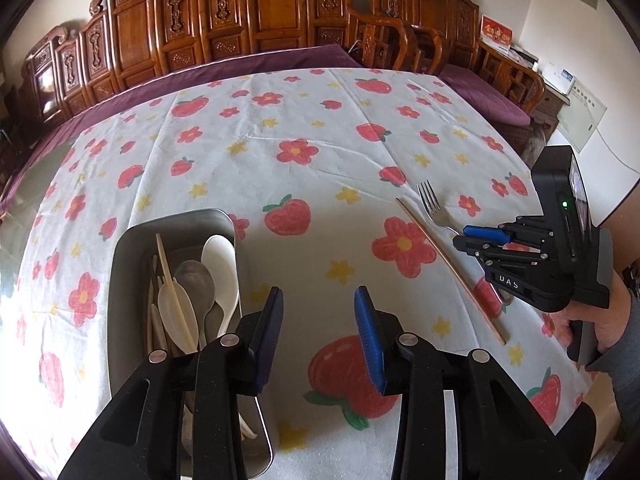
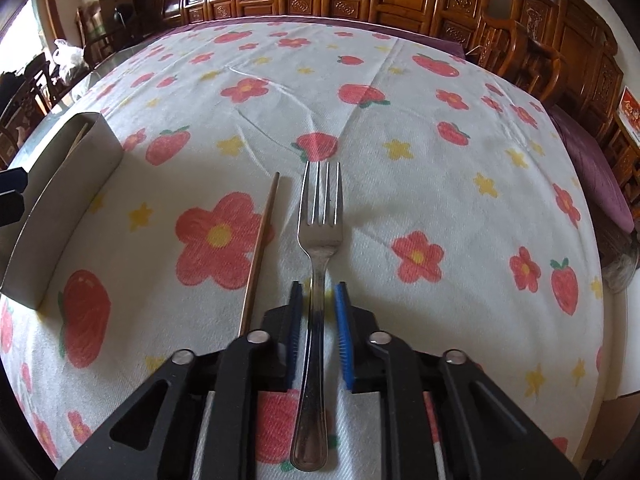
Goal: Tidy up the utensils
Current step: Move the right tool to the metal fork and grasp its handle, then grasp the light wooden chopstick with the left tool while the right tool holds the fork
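A metal fork lies on the flowered tablecloth, tines pointing away. My right gripper is low over its handle, one blue pad on each side with small gaps, so it is open around the fork. A single brown chopstick lies just left of the fork. In the left wrist view the fork, the chopstick and the right gripper show at the right. My left gripper is open and empty, hovering beside a steel tray that holds spoons and chopsticks.
The steel tray stands at the left in the right wrist view. Carved wooden chairs line the table's far side, with more chairs to the right. The tablecloth covers the table.
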A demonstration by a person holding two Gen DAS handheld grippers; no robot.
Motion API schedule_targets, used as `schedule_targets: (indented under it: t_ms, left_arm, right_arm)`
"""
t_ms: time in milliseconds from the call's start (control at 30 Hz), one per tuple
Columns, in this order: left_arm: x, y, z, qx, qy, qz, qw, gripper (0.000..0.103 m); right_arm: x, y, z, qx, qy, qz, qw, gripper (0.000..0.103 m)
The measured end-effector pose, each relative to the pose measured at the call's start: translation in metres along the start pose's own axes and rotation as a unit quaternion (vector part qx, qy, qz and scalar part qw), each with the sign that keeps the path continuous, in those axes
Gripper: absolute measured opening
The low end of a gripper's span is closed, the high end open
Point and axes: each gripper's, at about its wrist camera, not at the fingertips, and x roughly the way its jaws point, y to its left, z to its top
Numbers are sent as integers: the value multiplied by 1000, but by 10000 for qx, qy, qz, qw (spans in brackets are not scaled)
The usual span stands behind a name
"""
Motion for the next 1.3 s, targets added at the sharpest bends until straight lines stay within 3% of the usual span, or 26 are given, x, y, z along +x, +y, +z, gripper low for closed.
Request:
schedule_targets:
  t_ms: [267,533,900,1300]
  left_arm:
    - [6,-22,-1,190,55,-64,9998,35]
    - [20,-51,3,317,168,-158,9992,35]
    - [60,-103,7,441,466,-348,9973,35]
    - [100,-136,6,591,833,-350,9942,35]
  right_arm:
    - [-11,-9,-19,121,101,-2,9999,8]
    - [-35,-27,-58,530,37,6,9986,8]
    - [-67,-45,-99,608,-47,-161,9980,8]
    - [-68,-55,-118,767,-33,-186,9969,8]
